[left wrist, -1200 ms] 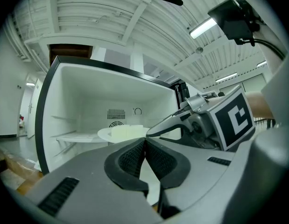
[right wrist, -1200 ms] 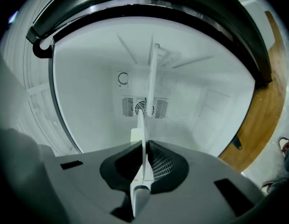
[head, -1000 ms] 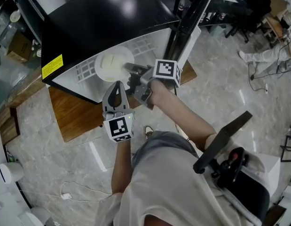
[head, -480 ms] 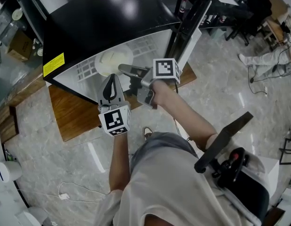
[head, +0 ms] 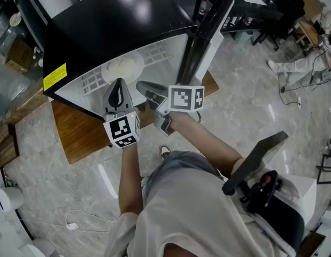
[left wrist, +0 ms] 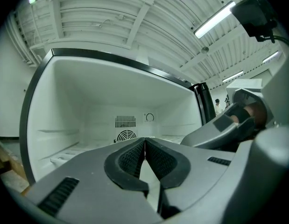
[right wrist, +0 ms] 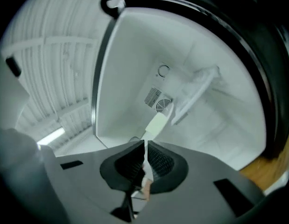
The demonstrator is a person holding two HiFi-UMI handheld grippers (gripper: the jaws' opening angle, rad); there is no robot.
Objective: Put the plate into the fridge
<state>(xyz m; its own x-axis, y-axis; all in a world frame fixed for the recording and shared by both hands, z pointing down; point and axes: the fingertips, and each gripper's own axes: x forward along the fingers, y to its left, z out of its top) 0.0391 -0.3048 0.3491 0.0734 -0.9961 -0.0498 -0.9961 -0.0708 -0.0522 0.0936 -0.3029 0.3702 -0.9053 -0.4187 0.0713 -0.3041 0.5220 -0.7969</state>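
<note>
The right gripper (right wrist: 145,144), jaws just closed, pinches the plate (right wrist: 157,123) by its rim, a thin white strip edge-on ahead. Only the head view shows its pale round face, inside the fridge (head: 168,52). The left gripper (left wrist: 144,140) is clenched, empty.

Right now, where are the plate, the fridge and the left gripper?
plate (head: 122,68), head view, middle of its white face.
fridge (head: 112,20), head view, black outer panel.
left gripper (head: 118,81), head view, between its fingertips.
</note>
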